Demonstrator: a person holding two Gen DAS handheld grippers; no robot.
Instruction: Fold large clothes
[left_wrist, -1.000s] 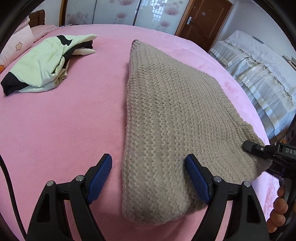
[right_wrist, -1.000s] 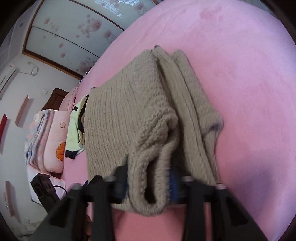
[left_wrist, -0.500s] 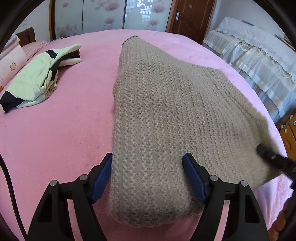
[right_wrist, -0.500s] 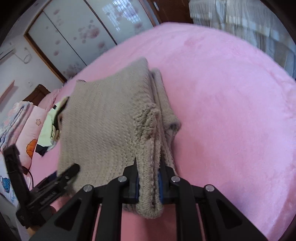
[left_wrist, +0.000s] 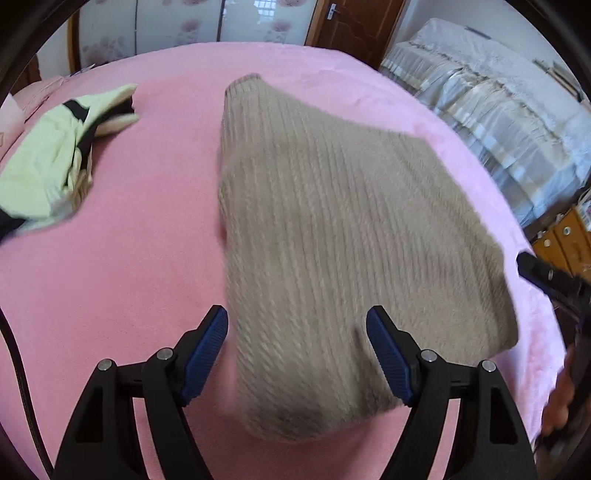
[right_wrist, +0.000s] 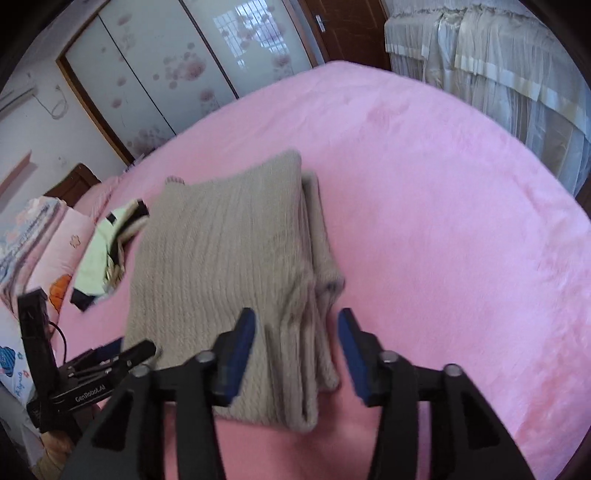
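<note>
Knitted beige sweater (right_wrist: 229, 273) lying folded in stacked layers on the pink plush bedspread (right_wrist: 443, 221), ribbed, thick and soft-edged. Released half a second ago by the right gripper (right_wrist: 295, 354), jaws now spread wide either side of the near corner instead of clamped on it. Left gripper (left_wrist: 295, 354) likewise wide apart, straddling the near edge, touching nothing, as before. Fold probably finished or awaiting a fresh grip. Crumpled pale-green garment (left_wrist: 55, 166) well apart, toward the pillows (right_wrist: 48, 251).
</note>
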